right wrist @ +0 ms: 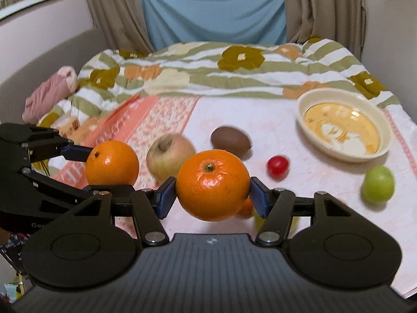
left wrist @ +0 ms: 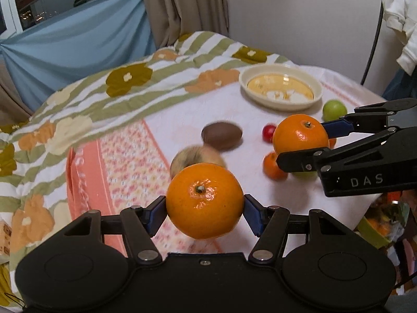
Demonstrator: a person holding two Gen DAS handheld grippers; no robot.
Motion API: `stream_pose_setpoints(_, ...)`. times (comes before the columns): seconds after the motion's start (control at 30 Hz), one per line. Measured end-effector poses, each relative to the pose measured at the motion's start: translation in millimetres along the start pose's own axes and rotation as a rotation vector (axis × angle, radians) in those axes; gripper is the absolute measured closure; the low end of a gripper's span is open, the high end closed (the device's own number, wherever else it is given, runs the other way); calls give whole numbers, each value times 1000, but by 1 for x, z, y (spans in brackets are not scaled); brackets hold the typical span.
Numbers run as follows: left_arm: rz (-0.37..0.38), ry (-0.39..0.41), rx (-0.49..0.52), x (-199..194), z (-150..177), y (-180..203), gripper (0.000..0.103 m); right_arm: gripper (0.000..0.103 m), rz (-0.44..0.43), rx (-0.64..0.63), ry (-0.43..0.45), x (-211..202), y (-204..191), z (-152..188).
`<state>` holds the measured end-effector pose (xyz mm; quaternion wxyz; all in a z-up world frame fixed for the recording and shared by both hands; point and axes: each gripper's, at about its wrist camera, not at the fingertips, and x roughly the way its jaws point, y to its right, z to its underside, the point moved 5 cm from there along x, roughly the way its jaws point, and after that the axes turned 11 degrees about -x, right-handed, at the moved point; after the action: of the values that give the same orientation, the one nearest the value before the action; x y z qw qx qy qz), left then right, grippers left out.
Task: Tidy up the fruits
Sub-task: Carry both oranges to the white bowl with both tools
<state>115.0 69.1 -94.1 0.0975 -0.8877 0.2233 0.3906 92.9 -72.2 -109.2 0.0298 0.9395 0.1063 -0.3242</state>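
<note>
My left gripper (left wrist: 205,208) is shut on an orange (left wrist: 204,200) and holds it above the table. It also shows at the left of the right wrist view (right wrist: 104,167) with its orange (right wrist: 112,163). My right gripper (right wrist: 212,194) is shut on a second orange (right wrist: 213,184); it shows in the left wrist view (left wrist: 303,140) with that orange (left wrist: 299,134). A cream bowl (right wrist: 305,101) with a yellow bottom stands at the back right, with no fruit in it; in the left wrist view it (left wrist: 243,78) is at the upper right.
On the white cloth lie an apple (right wrist: 169,159), a brown kiwi (right wrist: 230,139), a small red fruit (right wrist: 277,166), a green fruit (right wrist: 378,184) and a small orange fruit (left wrist: 272,165). A flowered blanket (right wrist: 208,73) covers the back. A pink cloth (right wrist: 49,92) lies far left.
</note>
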Motion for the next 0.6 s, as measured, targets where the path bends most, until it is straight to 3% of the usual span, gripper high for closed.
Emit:
stream_pose_setpoints(0.27,-48,36,-94,-3,-42,51,36,28,-19,-99,34,-33,69,-21)
stream_pose_setpoints(0.6,-91,82,-188,30,-99,121,36,28,-55,-199,54,-42,179,-41)
